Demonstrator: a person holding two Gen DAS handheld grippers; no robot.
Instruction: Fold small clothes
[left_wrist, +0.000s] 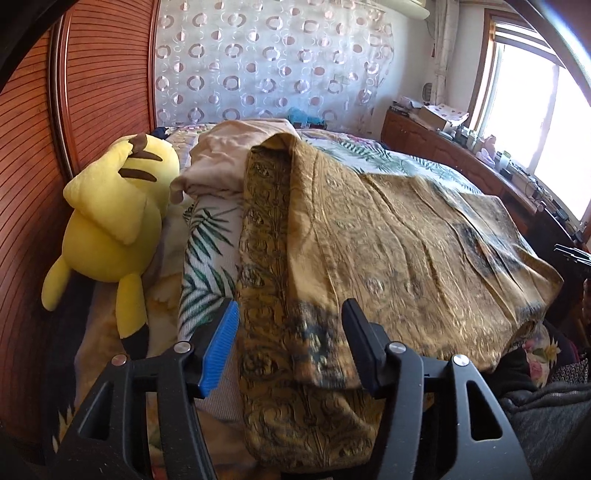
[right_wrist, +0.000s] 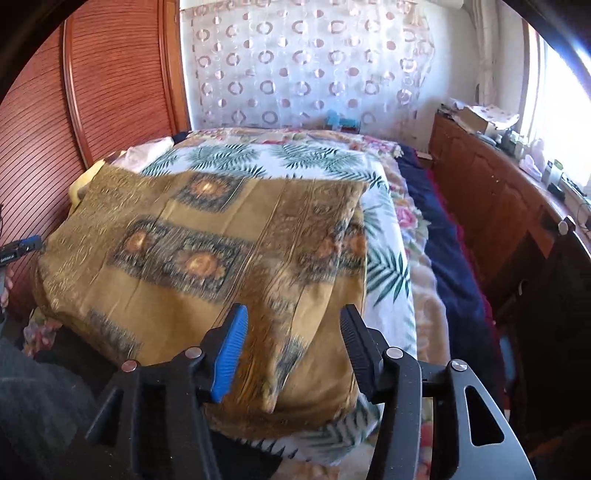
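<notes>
A mustard-gold patterned garment (left_wrist: 406, 236) lies spread on the bed, its left side folded over into a thick band. In the left wrist view my left gripper (left_wrist: 291, 308) stands open over the garment's near left corner; the cloth lies between the fingers without being pinched. The right wrist view shows the same garment (right_wrist: 192, 243) with dark blue flower squares. My right gripper (right_wrist: 294, 312) is open above its near right corner, where a fold of cloth sits between the apart fingers. The left gripper's blue fingertip (right_wrist: 27, 243) shows at the far left edge.
A yellow plush toy (left_wrist: 110, 221) leans on the ribbed wooden headboard (left_wrist: 33, 184) at the left. A beige cloth (left_wrist: 221, 162) lies behind the garment on the leaf-print sheet (right_wrist: 295, 155). A dark blue blanket (right_wrist: 450, 266) and a cluttered wooden sideboard (right_wrist: 491, 192) run along the right.
</notes>
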